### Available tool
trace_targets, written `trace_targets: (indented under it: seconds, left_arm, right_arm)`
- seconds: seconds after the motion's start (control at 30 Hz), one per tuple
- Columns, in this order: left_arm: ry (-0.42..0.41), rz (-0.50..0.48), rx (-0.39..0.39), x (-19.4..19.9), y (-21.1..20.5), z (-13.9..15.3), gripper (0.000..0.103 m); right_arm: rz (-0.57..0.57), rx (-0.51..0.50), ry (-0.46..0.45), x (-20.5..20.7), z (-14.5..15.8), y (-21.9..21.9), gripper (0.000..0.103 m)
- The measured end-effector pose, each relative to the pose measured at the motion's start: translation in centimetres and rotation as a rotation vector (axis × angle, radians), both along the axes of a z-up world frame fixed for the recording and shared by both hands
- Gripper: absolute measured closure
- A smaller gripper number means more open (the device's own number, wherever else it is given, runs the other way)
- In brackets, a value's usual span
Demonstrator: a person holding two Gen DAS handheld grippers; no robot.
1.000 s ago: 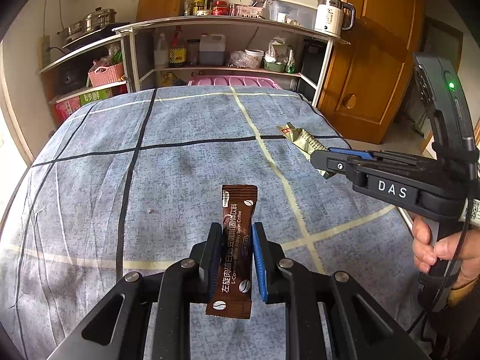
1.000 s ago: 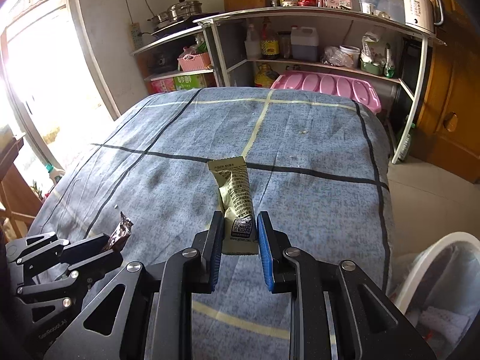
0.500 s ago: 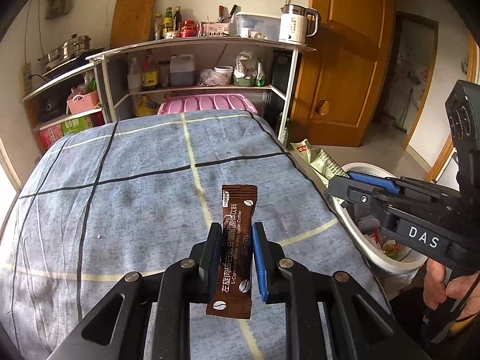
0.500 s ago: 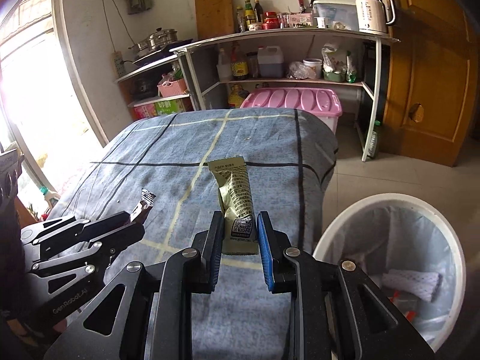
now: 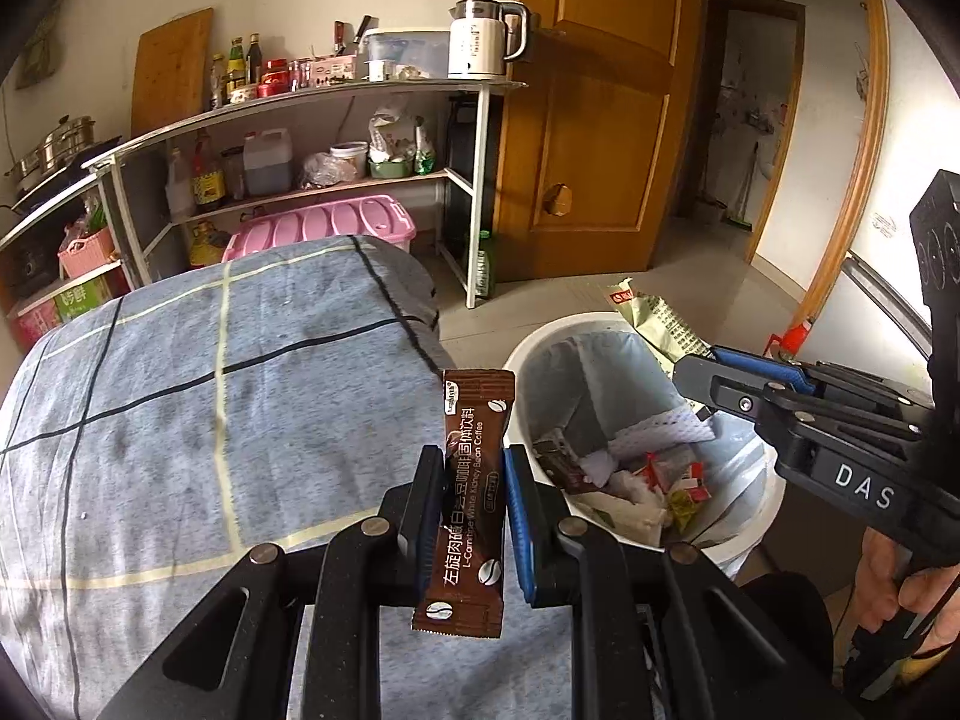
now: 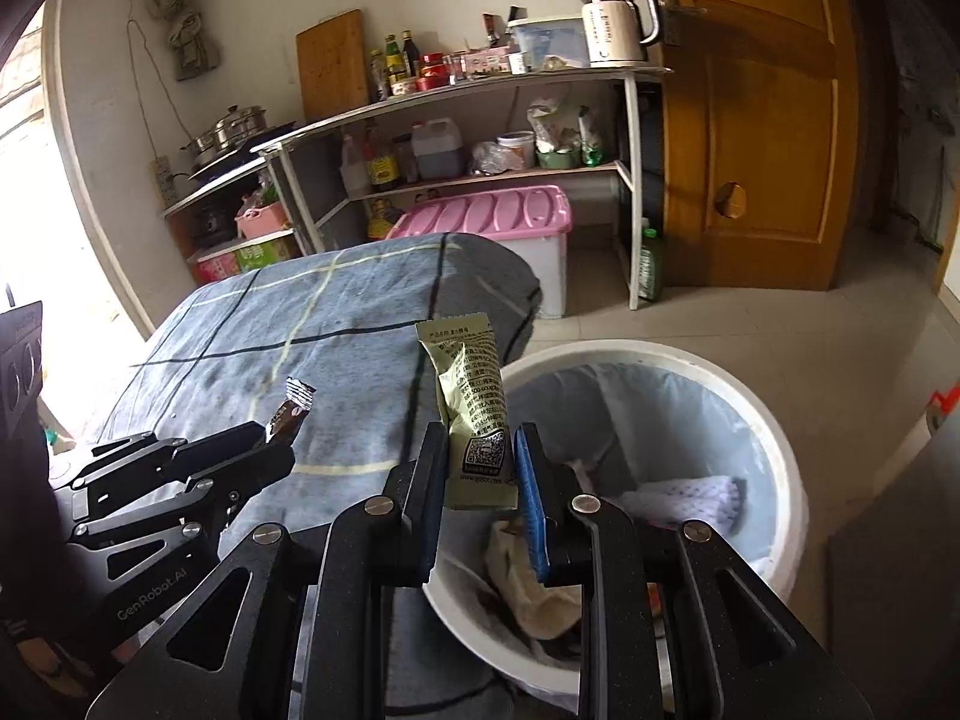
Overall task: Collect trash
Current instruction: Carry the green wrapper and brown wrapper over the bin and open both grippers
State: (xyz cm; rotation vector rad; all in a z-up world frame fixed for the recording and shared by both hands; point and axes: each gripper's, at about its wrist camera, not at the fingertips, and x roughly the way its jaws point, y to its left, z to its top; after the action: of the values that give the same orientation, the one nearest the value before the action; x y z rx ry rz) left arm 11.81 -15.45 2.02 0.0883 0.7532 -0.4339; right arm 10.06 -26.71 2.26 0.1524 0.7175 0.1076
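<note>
My left gripper (image 5: 471, 468) is shut on a brown coffee sachet (image 5: 471, 492), held upright above the table's right edge. My right gripper (image 6: 480, 456) is shut on a green sachet (image 6: 471, 414), held over the near rim of a white trash bin (image 6: 774, 438) lined with a blue bag and holding several scraps. In the left wrist view the bin (image 5: 528, 354) stands on the floor right of the table, and the right gripper (image 5: 696, 369) holds the green sachet (image 5: 654, 318) above it. The left gripper (image 6: 270, 444) and its sachet (image 6: 291, 411) show at left in the right wrist view.
A table under a blue checked cloth (image 5: 180, 396) fills the left. Behind it stand a metal shelf rack (image 5: 312, 120) with bottles and a kettle, and a pink storage box (image 5: 324, 225). A wooden door (image 5: 600, 120) stands at the back right above tiled floor.
Both grippers have swung right, off the table toward the bin, each still holding its sachet. The bin has come fully into both views.
</note>
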Motion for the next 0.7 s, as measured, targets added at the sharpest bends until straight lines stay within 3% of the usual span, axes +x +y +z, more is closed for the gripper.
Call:
trace_targets:
  seconds: [0.3, 0.7]
  left_arm:
    - [0.033, -0.078, -0.016, -0.1, -5.3, -0.8, 0.082]
    - [0.064, -0.094, 0.028, 0.5, -8.6, -2.7, 0.082]
  right_arm:
    - [-0.102, -0.010, 0.027, -1.6, -0.8, -5.1, 0.079]
    - [-0.164, -0.058, 0.093, -1.9, -3.2, -7.4, 0.077]
